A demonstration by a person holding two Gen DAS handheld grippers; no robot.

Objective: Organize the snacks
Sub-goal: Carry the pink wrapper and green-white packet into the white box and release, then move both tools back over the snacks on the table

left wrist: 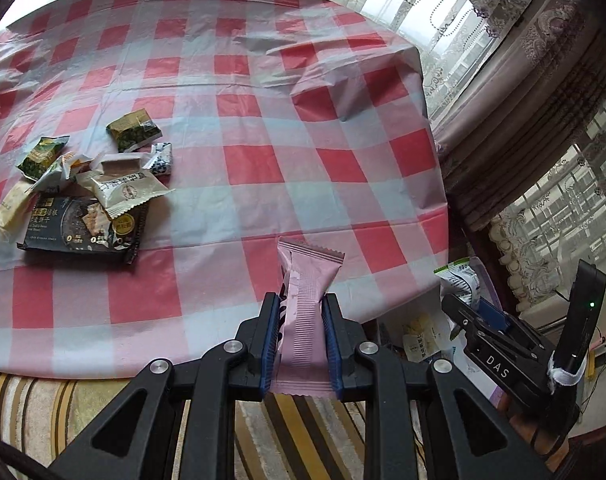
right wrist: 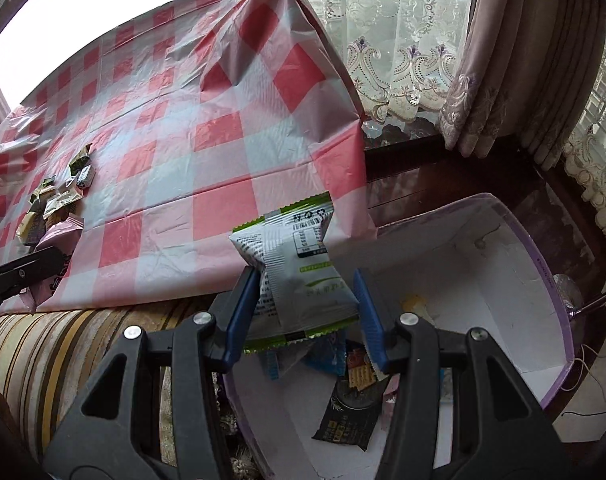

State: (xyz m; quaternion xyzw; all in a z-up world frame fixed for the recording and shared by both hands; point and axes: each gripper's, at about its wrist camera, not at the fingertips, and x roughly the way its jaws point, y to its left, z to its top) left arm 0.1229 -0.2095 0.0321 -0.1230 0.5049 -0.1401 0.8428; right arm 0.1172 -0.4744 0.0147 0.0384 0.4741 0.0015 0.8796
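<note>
My left gripper point(left wrist: 301, 312) is shut on a pink snack bar wrapper point(left wrist: 307, 280) and holds it upright over the table's near edge. My right gripper point(right wrist: 306, 294) is shut on a white and green snack packet point(right wrist: 299, 264), held above the open white box with a purple rim point(right wrist: 539, 264). The right gripper also shows in the left wrist view point(left wrist: 469, 308) at the far right. A pile of snack packets point(left wrist: 87, 184) lies on the left of the red-checked tablecloth point(left wrist: 263, 140). In the right wrist view the pile point(right wrist: 59, 200) is at the far left.
The box holds several packets, among them a black one point(right wrist: 347, 416). A striped cushion point(right wrist: 83, 344) runs along the table's near edge. Curtains point(right wrist: 503, 60) and a window sill stand to the right.
</note>
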